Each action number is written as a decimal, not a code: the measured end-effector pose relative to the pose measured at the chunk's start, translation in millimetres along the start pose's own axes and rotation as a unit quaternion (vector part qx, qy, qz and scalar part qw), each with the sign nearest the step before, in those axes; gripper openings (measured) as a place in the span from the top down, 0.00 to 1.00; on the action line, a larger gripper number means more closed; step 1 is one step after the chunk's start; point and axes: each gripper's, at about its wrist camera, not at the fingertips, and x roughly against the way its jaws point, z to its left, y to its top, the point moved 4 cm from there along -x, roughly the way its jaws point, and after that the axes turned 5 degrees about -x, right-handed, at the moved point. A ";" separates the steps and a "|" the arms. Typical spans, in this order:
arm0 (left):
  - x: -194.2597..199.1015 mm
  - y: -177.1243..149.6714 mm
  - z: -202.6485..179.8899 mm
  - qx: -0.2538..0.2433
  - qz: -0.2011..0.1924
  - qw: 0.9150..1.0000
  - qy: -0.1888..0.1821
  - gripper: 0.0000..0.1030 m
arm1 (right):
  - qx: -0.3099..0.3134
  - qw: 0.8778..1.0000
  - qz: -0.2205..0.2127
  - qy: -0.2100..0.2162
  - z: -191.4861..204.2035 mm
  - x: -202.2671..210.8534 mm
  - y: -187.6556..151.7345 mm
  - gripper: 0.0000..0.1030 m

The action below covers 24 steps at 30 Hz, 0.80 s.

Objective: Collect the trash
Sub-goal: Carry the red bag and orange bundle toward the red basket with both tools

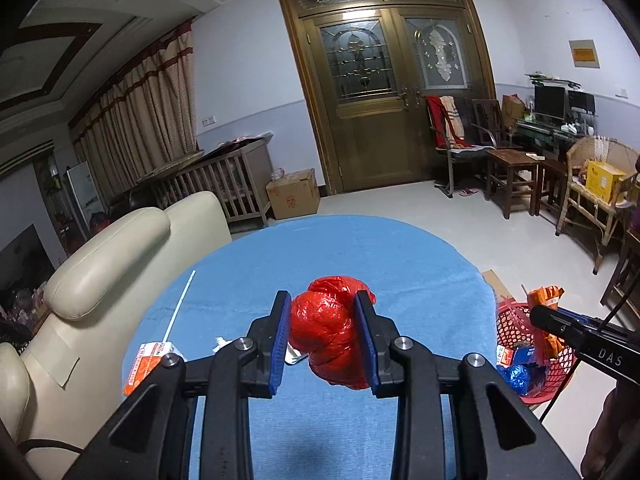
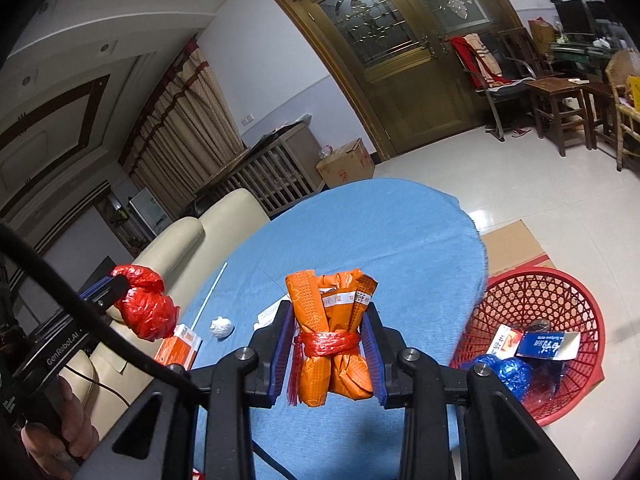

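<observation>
Lettering first: "DAS" in pale capitals on the black body of the right gripper (image 1: 538, 314) as seen from the left wrist view; "GenRobot.AI" on the side of the left gripper (image 2: 120, 284) as seen from the right wrist view. Print on the other packs too small or blurred to read.

Left gripper (image 1: 325, 340): blue pads pressed on both sides of a crumpled red plastic bag (image 1: 334, 336), held clear above the blue tablecloth (image 1: 360, 248). Right gripper (image 2: 329, 344): jaws clamped on an orange wrapper bundle (image 2: 332, 320) tied round the middle with red string, white label strips near its top, characters illegible.

On the cloth: an orange and white carton (image 2: 180, 346), a white paper ball (image 2: 221, 327), a thin white stick (image 2: 210, 298), a flat white wrapper (image 2: 269, 315) just behind the right jaws.

Beside the table, on the floor: a red mesh basket (image 2: 532, 292) on flattened cardboard (image 2: 512, 246), holding a blue foil ball (image 2: 510, 372), a blue box (image 2: 546, 346) with white characters and a red and white pack (image 2: 505, 340).
</observation>
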 end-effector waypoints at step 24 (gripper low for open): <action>-13.6 -2.5 -47.9 -0.047 0.019 0.999 -0.018 0.68 | -0.050 0.999 -0.010 -0.007 -42.0 20.9 4.4 0.65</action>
